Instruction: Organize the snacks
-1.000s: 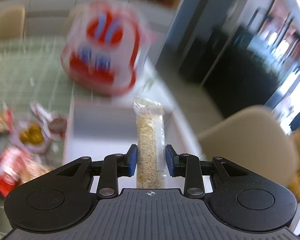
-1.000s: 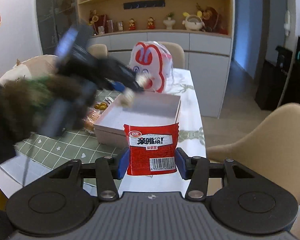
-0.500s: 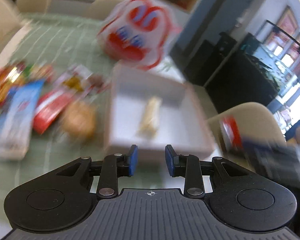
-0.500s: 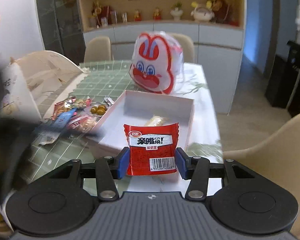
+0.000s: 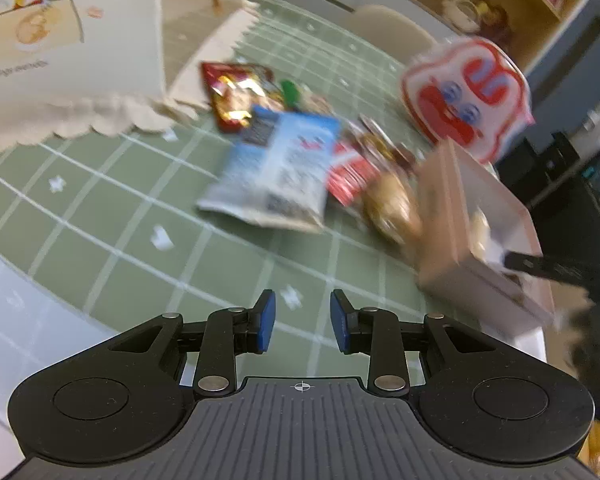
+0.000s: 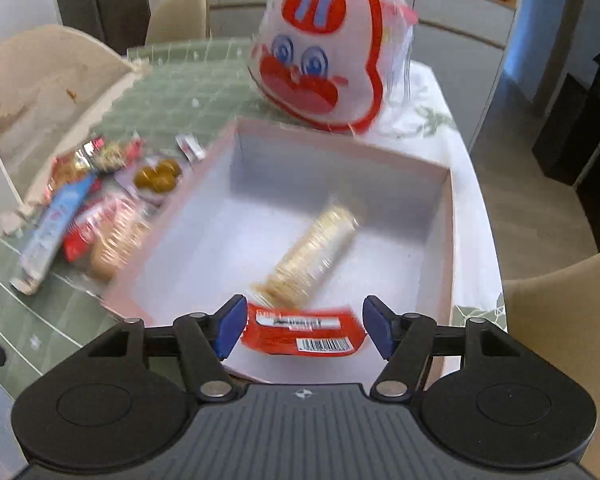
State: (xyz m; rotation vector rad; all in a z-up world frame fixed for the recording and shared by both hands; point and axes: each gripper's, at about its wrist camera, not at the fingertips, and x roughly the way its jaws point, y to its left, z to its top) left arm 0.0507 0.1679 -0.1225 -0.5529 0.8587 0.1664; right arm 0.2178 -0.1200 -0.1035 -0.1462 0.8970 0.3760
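Observation:
A pink open box (image 6: 444, 216) stands on the green checked tablecloth (image 5: 100, 216). A pale cracker bar (image 6: 312, 252) lies inside it. My right gripper (image 6: 304, 328) is open over the box's near edge, and a red snack packet (image 6: 300, 334) lies between its fingers, apart from both pads. My left gripper (image 5: 300, 320) is open and empty above the cloth, left of the box (image 5: 476, 240). Loose snacks lie beside the box: a blue-and-white bag (image 5: 276, 168), a red foil pack (image 5: 236, 92) and a round golden snack (image 5: 388, 204).
A red-and-white rabbit-face bag (image 6: 324, 52) stands behind the box. A large cream paper bag (image 5: 60, 48) lies at the table's far left. Beige chairs stand at the right (image 6: 560, 340) and behind the table. The right gripper's dark tip (image 5: 548, 268) shows over the box.
My left gripper let go of the cracker bar into the box and swung left over the cloth. My right gripper moved over the box and opened; the red packet has tipped down between its fingers.

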